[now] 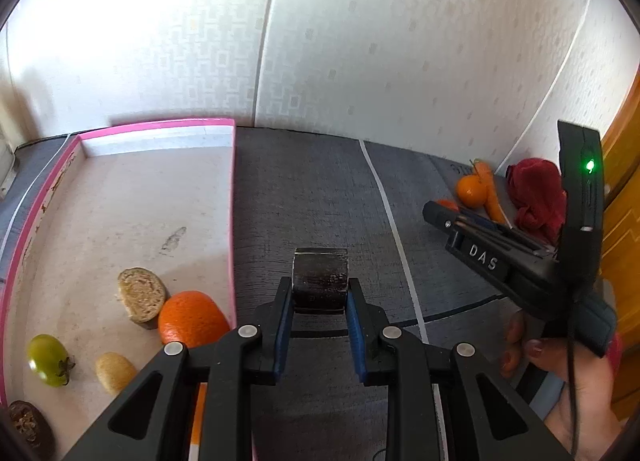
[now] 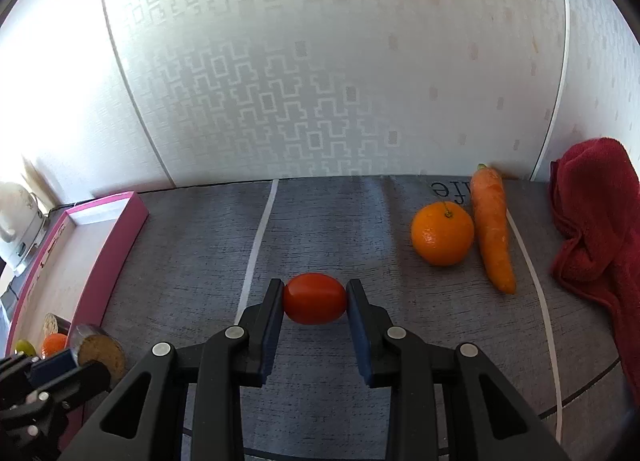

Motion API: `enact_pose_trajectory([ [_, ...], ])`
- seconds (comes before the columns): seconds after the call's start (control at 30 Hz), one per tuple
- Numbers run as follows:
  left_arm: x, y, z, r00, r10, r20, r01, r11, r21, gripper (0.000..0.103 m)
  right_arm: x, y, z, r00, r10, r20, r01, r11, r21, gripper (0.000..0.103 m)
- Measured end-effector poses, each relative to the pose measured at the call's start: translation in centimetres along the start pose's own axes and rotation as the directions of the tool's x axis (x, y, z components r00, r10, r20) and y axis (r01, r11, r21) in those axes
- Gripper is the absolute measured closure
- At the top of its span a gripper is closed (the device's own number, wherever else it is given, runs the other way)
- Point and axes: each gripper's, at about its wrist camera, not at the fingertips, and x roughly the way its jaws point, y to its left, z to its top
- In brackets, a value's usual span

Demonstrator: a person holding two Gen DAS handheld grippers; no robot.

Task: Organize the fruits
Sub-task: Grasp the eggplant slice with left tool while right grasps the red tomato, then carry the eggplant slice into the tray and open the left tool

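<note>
The right gripper [image 2: 315, 299] is clamped on a red tomato [image 2: 315, 298], pads pressing its two ends, above the grey mat [image 2: 320, 229]. The left gripper [image 1: 320, 293] is closed on a dark cut chunk [image 1: 320, 281], pale on its cut face in the right wrist view; what fruit it is I cannot tell. It sits just right of the pink tray [image 1: 233, 221].

The tomato is smooth and soft: too hard a squeeze could split it, too light and it may slip out endwise on the way to the tray. The chunk could catch the tray's wall if carried low.

In the tray lie an orange [image 1: 192, 319], a pale cut slice [image 1: 141, 293], a green tomato [image 1: 48, 359], a small tan piece [image 1: 115, 372] and a dark piece [image 1: 28, 425]. Both grippers head for the same tray and may crowd each other.

Farther off on the mat, a mandarin [image 2: 442, 233] touches a carrot [image 2: 491, 229], with a red cloth [image 2: 592, 221] beyond them by the wall.
</note>
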Motion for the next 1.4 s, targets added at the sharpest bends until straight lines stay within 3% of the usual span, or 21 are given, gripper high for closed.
enact_pose_trajectory([
  [0.3, -2.1, 1.8, 0.5, 0.999, 0.015, 0.048, -0.013, 1.0, -0.026, 0.078, -0.5, 2.5, -0.9, 0.999, 0.045, -0.01, -0.045, 0.999, -0.03, 0.072],
  [0.83, -5.2, 9.5, 1.1, 0.989, 0.106, 0.101, -0.089, 0.983, -0.159, 0.078, -2.7, 7.0, -1.2, 0.988, 0.152, 0.032, -0.148, 0.984, -0.097, 0.072],
  [1.2, -5.3, 13.3, 0.6, 0.983, 0.172, 0.064, -0.155, 0.965, -0.212, 0.078, -2.3, 8.8, -1.7, 0.984, 0.176, 0.025, -0.171, 0.976, -0.131, 0.072],
  [1.4, -4.7, 15.8, 0.5, 0.989, 0.146, 0.02, -0.134, 0.949, -0.285, 0.078, -2.6, 8.8, -1.6, 0.982, 0.184, 0.028, -0.179, 0.975, -0.128, 0.072],
])
